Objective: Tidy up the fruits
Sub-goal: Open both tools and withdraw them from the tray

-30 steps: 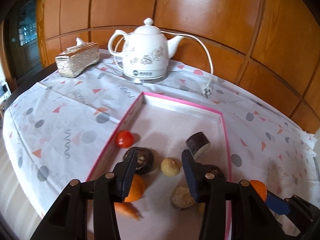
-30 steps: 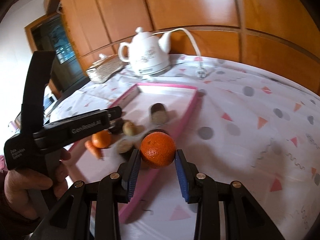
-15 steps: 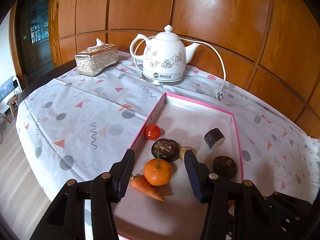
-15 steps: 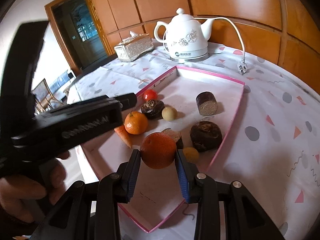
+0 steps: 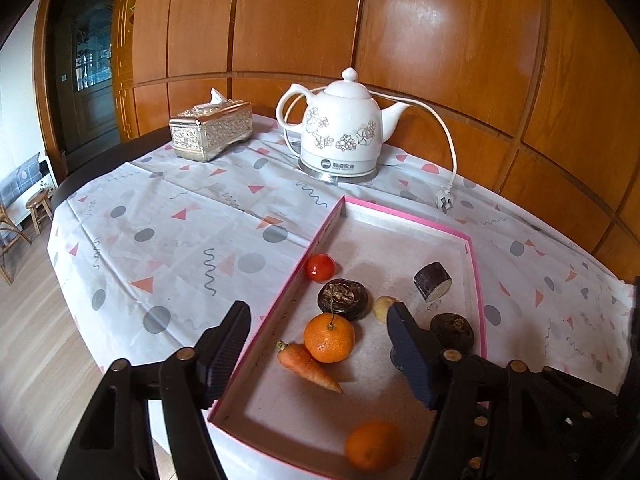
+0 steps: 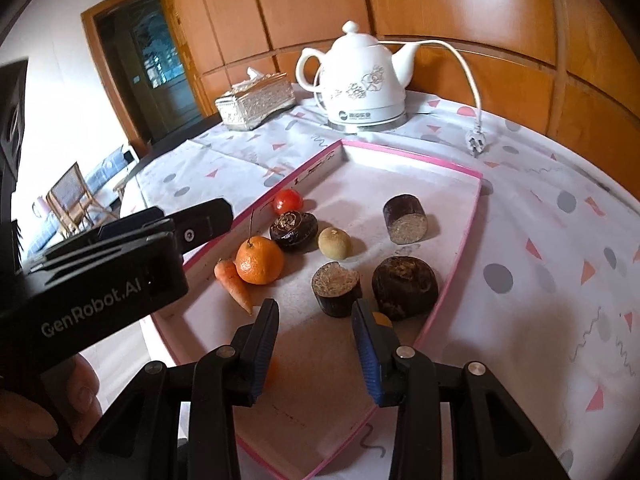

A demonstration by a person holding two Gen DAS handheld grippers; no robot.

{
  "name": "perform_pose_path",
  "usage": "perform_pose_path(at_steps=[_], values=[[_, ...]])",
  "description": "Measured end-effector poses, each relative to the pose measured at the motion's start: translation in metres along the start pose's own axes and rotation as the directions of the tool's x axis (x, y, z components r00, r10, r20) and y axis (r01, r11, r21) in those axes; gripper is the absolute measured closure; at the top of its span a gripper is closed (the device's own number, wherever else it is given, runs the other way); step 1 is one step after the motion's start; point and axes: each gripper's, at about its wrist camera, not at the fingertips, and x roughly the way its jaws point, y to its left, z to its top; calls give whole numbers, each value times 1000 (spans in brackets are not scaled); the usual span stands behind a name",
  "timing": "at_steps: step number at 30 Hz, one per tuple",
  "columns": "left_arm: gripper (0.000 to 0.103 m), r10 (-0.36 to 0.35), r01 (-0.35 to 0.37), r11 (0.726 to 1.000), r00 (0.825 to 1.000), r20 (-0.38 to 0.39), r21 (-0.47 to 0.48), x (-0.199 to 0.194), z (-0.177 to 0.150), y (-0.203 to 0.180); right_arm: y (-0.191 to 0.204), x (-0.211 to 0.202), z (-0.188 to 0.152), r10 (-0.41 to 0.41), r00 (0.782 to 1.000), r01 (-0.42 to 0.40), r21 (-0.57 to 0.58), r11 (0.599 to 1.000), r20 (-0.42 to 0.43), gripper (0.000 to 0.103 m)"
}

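1. Loose at the near end of the pink-rimmed tray point(image 5: 476, 264): one blurred orange point(image 5: 370, 444), not gripped by either tool.
2. Likely risk: rolling toward the tray's near rim, or being knocked by the right tool point(image 6: 316, 344) hanging just above it.
3. Further risk: bumping the stemmed orange point(image 5: 329, 338) that touches the carrot point(image 5: 308, 366), or crowding the dark cut pieces point(image 6: 336, 288) nearby.
4. Right tool: tips apart, nothing between them, angled down over the tray's near right part.
5. Left tool point(image 5: 316, 350): tips wide apart, empty, raised above the tray's near left edge, pointing far toward the white kettle point(image 5: 340, 140) on the bench point(image 5: 160, 220).
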Motion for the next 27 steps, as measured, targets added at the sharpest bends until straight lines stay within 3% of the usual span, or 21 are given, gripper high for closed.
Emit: perform_pose_path(at_steps=[7, 11, 15, 20, 27], values=[[20, 7, -7, 1000, 1000, 8, 8, -9, -6, -4, -7, -22, -6, -108, 992, 104, 69, 992, 64, 60], [13, 1, -1, 1000, 1000, 11, 7, -15, -12, -7, -11, -33, -13, -219, 971, 209, 102, 973, 99, 52], [8, -7, 6, 1000, 1000, 24, 13, -23, -19, -13, -14, -39, -21, -284, 953, 272, 121, 955, 104, 52], [0, -15, 14, 1000, 999, 35, 24, -30, -25, -20, -18, -42, -27, -310, 946, 296, 134, 946, 94, 52], [0, -31, 30, 999, 999, 40, 41, -37, -28, -28, -17, -49, -29, -320, 942, 306, 133, 943, 102, 52]])
